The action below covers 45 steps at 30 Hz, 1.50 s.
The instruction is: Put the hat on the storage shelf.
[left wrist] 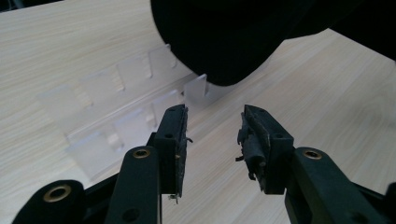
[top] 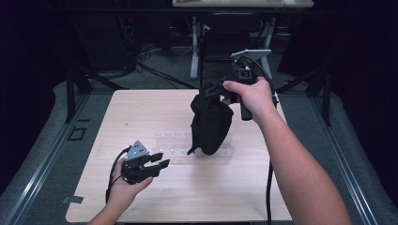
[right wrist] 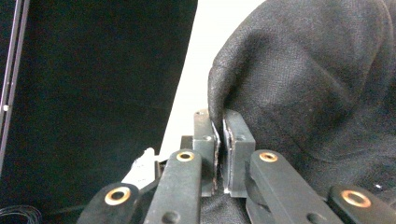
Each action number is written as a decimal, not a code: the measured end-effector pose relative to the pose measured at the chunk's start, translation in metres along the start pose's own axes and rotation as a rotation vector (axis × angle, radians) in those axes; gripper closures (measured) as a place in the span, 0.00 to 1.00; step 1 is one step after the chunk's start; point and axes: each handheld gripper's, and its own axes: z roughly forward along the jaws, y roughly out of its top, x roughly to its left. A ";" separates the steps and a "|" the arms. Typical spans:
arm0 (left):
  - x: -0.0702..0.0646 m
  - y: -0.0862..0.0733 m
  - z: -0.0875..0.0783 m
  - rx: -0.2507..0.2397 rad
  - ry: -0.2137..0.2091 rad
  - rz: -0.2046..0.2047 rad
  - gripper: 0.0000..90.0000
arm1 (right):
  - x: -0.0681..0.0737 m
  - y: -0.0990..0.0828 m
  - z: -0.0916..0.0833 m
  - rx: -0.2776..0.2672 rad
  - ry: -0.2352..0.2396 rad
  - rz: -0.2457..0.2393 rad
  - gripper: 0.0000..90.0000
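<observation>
Above the clear rack [top: 197, 143], black cloth bag [top: 211, 124]

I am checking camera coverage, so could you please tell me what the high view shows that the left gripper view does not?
High view alone: the right tool pinching the black cloth bag's top and lifting it, both forearms, the whole table.
Left gripper view alone: the left tool close up, jaws apart with nothing between them.
Both: the black cloth bag hanging over the clear plastic rack.
</observation>
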 end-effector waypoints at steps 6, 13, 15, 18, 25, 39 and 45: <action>-0.010 0.011 0.010 0.000 -0.012 0.027 0.69 | 0.000 0.000 0.001 0.003 0.008 -0.003 0.94; -0.021 0.024 0.016 0.004 -0.022 0.062 0.72 | -0.001 0.000 0.001 -0.007 0.014 -0.006 0.94; -0.026 0.029 0.018 -0.001 -0.029 0.076 0.73 | -0.001 0.000 0.001 -0.003 0.019 0.002 0.94; -0.035 0.036 0.022 -0.003 -0.042 0.101 0.74 | -0.004 0.000 0.002 -0.006 0.040 -0.003 0.94; -0.044 0.042 0.031 0.002 -0.028 0.142 0.77 | -0.004 -0.001 0.002 -0.007 0.043 0.003 0.94; -0.048 0.045 0.045 0.015 0.028 0.190 0.89 | -0.004 -0.002 0.003 -0.009 0.051 -0.009 0.92; -0.046 0.044 0.043 0.014 0.031 0.195 0.91 | -0.001 -0.005 -0.001 -0.029 0.074 -0.019 0.86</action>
